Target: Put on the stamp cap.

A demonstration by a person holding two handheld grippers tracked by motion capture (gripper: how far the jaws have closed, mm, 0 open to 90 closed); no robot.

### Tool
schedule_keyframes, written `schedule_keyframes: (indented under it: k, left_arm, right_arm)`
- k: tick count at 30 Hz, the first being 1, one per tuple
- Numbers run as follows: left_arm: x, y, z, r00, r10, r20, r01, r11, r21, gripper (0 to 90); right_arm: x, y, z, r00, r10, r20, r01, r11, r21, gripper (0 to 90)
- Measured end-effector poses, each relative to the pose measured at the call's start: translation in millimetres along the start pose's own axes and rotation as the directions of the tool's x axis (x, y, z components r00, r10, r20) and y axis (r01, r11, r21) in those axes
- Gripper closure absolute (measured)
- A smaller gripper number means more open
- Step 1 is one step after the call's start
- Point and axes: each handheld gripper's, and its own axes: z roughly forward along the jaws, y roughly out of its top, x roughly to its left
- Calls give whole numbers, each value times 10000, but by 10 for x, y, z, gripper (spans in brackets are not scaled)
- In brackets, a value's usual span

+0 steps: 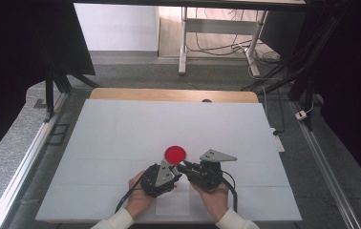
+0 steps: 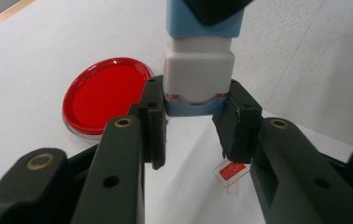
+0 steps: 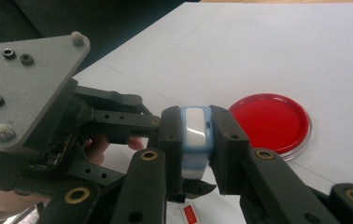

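Blue-and-white stamp clamped between both level, facing grippers, left and right, beside red dish.

one red dish, one blue-white block, two tools

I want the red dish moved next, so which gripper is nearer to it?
Left, narrowly. The left gripper sits just below the red dish, nearly touching its rim; the right gripper lies below and to its right. Both clamp the blue-and-white stamp.
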Motion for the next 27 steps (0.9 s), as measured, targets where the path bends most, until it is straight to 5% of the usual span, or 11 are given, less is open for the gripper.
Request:
schedule_keyframes:
  k: [21,27]
  left_arm:
    - [-13,0,-27,9985,464,-291,-457,9987,234,649]
    - [10,-6,-20,9997,193,-169,-191,9997,134,646]
  right_arm:
    - [-8,-67,66,9994,285,-212,-278,9991,334,753]
    - [-53,-47,52,9979,502,-408,-489,9983,310,751]
